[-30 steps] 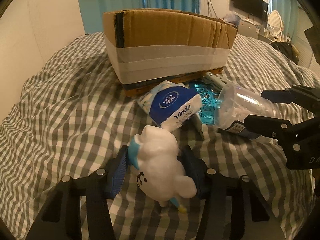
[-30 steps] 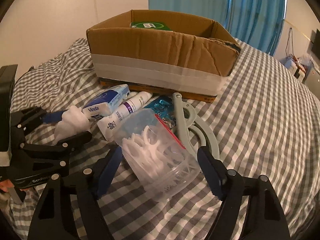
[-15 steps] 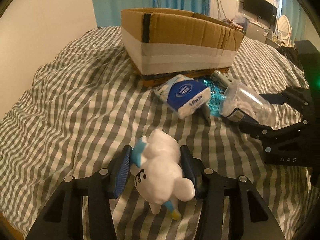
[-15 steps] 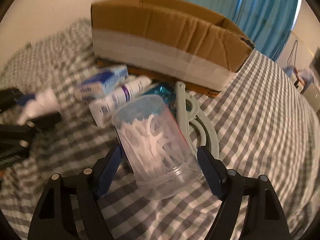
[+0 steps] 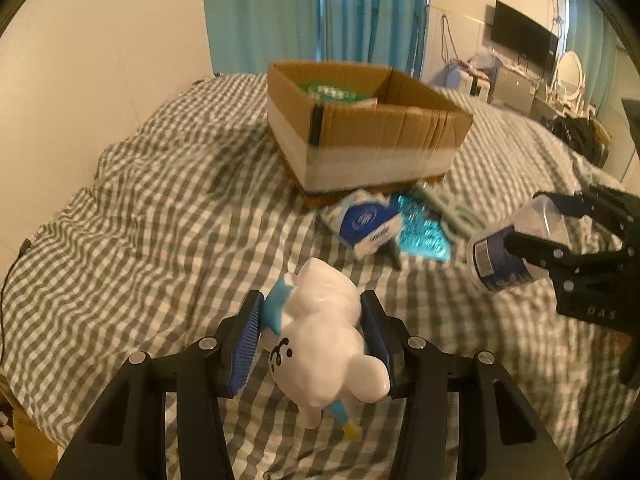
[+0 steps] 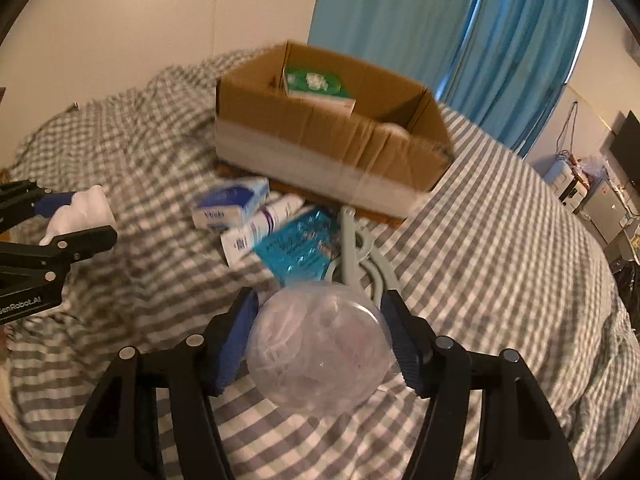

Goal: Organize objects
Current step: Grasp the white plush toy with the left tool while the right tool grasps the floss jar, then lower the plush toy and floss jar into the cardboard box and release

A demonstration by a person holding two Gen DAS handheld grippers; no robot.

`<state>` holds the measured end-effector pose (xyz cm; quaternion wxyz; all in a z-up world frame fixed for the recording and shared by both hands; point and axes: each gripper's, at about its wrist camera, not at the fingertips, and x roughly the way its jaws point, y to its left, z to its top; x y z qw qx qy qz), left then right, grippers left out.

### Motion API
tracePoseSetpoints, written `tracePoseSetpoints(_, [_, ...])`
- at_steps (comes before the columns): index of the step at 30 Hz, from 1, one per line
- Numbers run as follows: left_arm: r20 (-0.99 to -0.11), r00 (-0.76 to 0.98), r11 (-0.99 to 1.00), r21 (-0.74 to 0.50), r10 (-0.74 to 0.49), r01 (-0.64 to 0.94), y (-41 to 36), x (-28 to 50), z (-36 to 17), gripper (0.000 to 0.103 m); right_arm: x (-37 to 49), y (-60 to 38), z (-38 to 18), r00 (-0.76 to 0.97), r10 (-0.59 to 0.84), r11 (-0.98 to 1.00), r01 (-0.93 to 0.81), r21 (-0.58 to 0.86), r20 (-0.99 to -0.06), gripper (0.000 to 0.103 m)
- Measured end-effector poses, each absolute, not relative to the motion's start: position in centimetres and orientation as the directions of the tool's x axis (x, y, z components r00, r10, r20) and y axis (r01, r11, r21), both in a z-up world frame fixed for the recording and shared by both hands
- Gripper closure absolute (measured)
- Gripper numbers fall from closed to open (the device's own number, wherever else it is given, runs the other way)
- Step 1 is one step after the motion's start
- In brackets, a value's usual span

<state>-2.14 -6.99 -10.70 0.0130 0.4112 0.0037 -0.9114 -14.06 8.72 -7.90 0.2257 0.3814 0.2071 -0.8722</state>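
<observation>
Motion blur is smearing the cardboard box (image 6: 328,148) in the right wrist view, and the print on the tissue pack (image 6: 230,206) is unreadable. The clear jar (image 6: 320,350) is hiding the hanger's (image 6: 356,248) lower end.

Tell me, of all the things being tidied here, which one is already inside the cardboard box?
The green packet. It alone lies inside the cardboard box; the blue tissue pack, white tube and teal packet lie on the checked bedcover in front.
</observation>
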Motion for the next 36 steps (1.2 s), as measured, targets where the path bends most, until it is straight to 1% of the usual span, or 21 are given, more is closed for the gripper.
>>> tracePoseSetpoints(3, [-0.741, -0.672, -1.000, -0.009, -0.012, 0.029, -6.9, -2.0, -9.1, 0.053, -13.3, 9.1, -6.1, -0.622, -0.242, -0.814, 0.548, -0.193, -0.745, 0.040])
tracePoseSetpoints(8, [-0.731, -0.682, -1.000, -0.006, -0.013, 0.026, -6.6, -2.3, -6.9, 0.053, -12.5, 10.1, -3.8, -0.631, -0.280, -0.823, 0.546, -0.158, -0.723, 0.040])
tracePoseSetpoints(14, [-0.695, -0.719, -1.000, -0.012, 0.012, -0.005, -6.6, -3.4, -3.9, 0.052, -12.0, 10.8, 1.1, -0.678, -0.318, -0.827, 0.540, -0.156, -0.662, 0.040])
tracePoseSetpoints(20, [-0.657, -0.754, -1.000, 0.003, 0.018, -0.026, -6.3, -6.3, -0.7, 0.053, -13.1, 10.6, 6.0, -0.725, -0.344, -0.829, 0.533, -0.171, -0.596, 0.040])
tracePoseSetpoints(28, [-0.590, -0.807, -0.997, 0.050, 0.019, -0.059, -5.2, -12.7, 2.7, 0.053, -18.8, 8.7, 9.4, -0.765, -0.350, -0.840, 0.512, -0.180, -0.540, 0.040])
tracePoseSetpoints(32, [-0.596, -0.803, -0.996, 0.060, 0.016, -0.065, -4.9, -17.0, 2.3, 0.052, -22.7, 7.5, 9.4, -0.772, -0.352, -0.848, 0.503, -0.169, -0.530, 0.040])
tracePoseSetpoints(36, [-0.622, -0.783, -0.996, 0.051, 0.023, -0.070, -4.6, -20.8, 0.4, 0.052, -27.4, 6.4, 8.8, -0.787, -0.337, -0.871, 0.469, -0.146, -0.517, 0.040])
